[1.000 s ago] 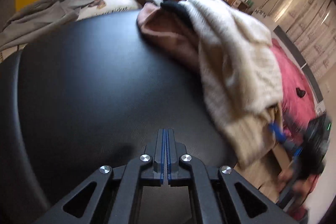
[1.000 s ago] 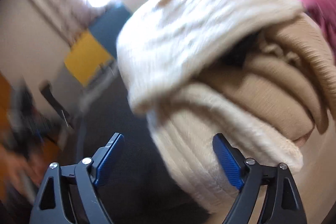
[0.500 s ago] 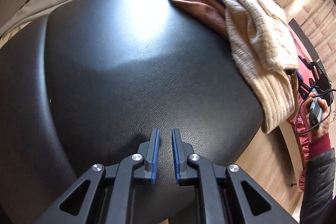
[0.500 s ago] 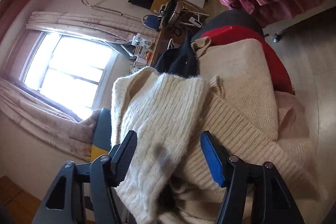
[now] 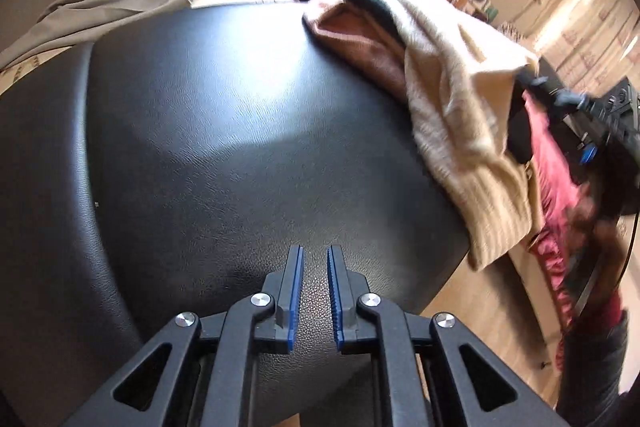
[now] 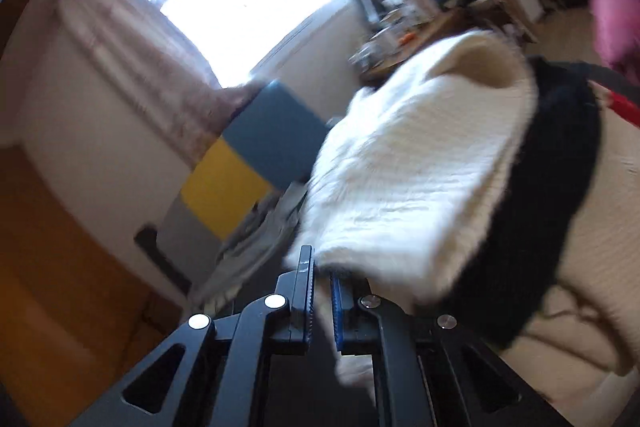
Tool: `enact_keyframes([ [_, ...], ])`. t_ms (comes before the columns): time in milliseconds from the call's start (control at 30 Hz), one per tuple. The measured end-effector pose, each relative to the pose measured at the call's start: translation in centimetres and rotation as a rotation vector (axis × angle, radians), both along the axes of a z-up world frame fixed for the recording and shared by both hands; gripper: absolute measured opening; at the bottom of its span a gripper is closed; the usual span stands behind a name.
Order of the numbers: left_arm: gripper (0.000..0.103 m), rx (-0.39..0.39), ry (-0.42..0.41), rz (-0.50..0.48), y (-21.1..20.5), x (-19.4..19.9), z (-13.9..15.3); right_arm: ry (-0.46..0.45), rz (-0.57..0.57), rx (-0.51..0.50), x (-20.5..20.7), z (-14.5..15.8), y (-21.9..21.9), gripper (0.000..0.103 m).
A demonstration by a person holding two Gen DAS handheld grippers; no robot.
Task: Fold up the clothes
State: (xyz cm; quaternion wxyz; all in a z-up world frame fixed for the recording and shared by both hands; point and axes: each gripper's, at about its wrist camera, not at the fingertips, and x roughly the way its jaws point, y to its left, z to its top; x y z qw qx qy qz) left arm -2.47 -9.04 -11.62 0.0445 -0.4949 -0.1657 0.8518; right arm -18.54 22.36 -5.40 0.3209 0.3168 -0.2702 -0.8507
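Nearest me, my left gripper (image 5: pixel 315 293) hangs low over the near edge of the black padded desk (image 5: pixel 208 131), its blue pads a narrow gap apart with nothing between them. My right gripper (image 6: pixel 320 301) has its pads pinched on an edge of the cream knit sweater (image 6: pixel 404 187), and the fabric lifts away from it up and to the right, blurred.

I judge I am drawing that sweater off the pile. To do it well I would keep the pinch firm and pull slowly, so the black garment (image 6: pixel 560 195) under it does not drag along, then spread the sweater flat on the bare desk in front of the left gripper.

From the left wrist, the sweater (image 5: pixel 460 99) sits at the far right of the desk, hanging over its right edge, well apart from the left gripper. A brown garment (image 5: pixel 360 43) lies under it, further back. Far left, a grey-beige cloth (image 5: pixel 112 7) is heaped beyond the desk.
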Motion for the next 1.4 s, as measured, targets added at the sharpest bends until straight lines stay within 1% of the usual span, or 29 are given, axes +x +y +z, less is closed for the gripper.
enact_keyframes([
  [33, 0.011, 0.000, 0.013, 0.017, -0.5, 0.5, 0.4, 0.017, 0.090, 0.046, 0.6, 0.4, -3.2, 0.003],
  [67, 0.011, 0.000, 0.027, 0.034, -1.0, 0.9, 0.8, 0.021, 0.180, 0.081, 1.3, 0.2, -6.3, 0.003],
  [133, 0.012, -0.009, 0.039, 0.068, -2.4, 2.0, 1.2, 0.022, 0.353, 0.154, 3.3, -1.0, -12.5, 0.003],
  [200, 0.013, -0.021, 0.048, 0.106, -4.0, 3.2, 1.6, 0.010, 0.479, 0.226, 5.6, -2.8, -17.3, 0.002],
  [233, 0.013, -0.024, 0.051, 0.123, -4.8, 3.8, 1.5, -0.014, 0.496, 0.221, 6.2, -3.8, -18.4, 0.002],
  [300, 0.013, -0.036, 0.045, 0.154, -6.3, 4.9, 1.3, -0.073, 0.489, 0.186, 6.3, -5.6, -18.5, 0.002],
  [400, 0.013, -0.055, 0.038, 0.185, -7.7, 5.7, 0.6, -0.090, 0.398, 0.207, 5.7, -5.8, -15.9, 0.003],
  [467, 0.013, -0.032, 0.034, 0.187, -8.6, 5.8, 0.3, -0.064, 0.258, 0.226, 4.5, -4.3, -11.9, 0.003],
  [500, 0.014, -0.007, 0.033, 0.178, -8.9, 5.7, 0.3, -0.051, 0.178, 0.228, 3.8, -3.4, -9.7, 0.004],
  [533, 0.015, 0.023, 0.038, 0.164, -8.6, 5.0, 0.6, -0.038, 0.098, 0.230, 3.2, -2.5, -7.5, 0.013],
  [567, 0.016, 0.053, 0.044, 0.150, -8.3, 4.2, 0.9, -0.022, 0.014, 0.234, 2.6, -1.6, -5.3, 0.039],
  [600, 0.017, 0.081, 0.054, 0.128, -7.6, 3.1, 1.2, 0.002, -0.082, 0.245, 2.0, -0.7, -3.0, 0.056],
  [633, 0.017, 0.115, 0.075, 0.094, -6.5, 1.5, 2.2, 0.025, -0.178, 0.255, 1.5, 0.2, -0.7, 0.082],
  [667, 0.018, 0.149, 0.097, 0.059, -5.5, -0.1, 3.1, 0.045, -0.263, 0.264, 0.9, 1.0, 1.4, 0.090],
  [700, 0.022, 0.184, 0.118, 0.023, -4.4, -1.7, 4.1, 0.051, -0.311, 0.267, 0.3, 1.6, 2.9, 0.090],
  [767, 0.025, 0.248, 0.138, -0.061, -1.5, -6.4, 6.1, 0.059, -0.403, 0.273, -1.0, 2.6, 5.8, 0.090],
  [833, 0.026, 0.343, 0.118, -0.124, 1.2, -11.7, 7.3, 0.041, -0.461, 0.279, -2.6, 2.2, 7.9, 0.090],
  [967, 0.031, 0.417, 0.097, -0.179, 6.2, -21.2, 9.3, -0.018, -0.488, 0.215, -5.7, 0.7, 11.4, 0.090],
  [1033, 0.032, 0.435, 0.082, -0.188, 8.4, -25.1, 9.7, -0.037, -0.487, 0.191, -7.5, -0.1, 12.3, 0.090],
  [1067, 0.034, 0.449, 0.075, -0.204, 9.5, -26.7, 9.6, -0.041, -0.481, 0.173, -7.9, -0.4, 12.5, 0.090],
  [1100, 0.036, 0.448, 0.062, -0.216, 10.3, -28.0, 9.3, -0.045, -0.474, 0.155, -8.3, -0.7, 12.6, 0.090],
  [1200, 0.036, 0.444, 0.025, -0.238, 12.4, -31.1, 8.0, -0.044, -0.459, 0.110, -9.1, -1.1, 13.0, 0.090],
  [1233, 0.036, 0.443, 0.001, -0.240, 13.1, -32.1, 7.3, -0.041, -0.449, 0.095, -9.4, -1.3, 12.9, 0.090],
  [1400, 0.036, 0.453, -0.065, -0.216, 14.8, -35.3, 4.2, -0.017, -0.420, 0.088, -10.5, -1.8, 12.4, 0.090],
])
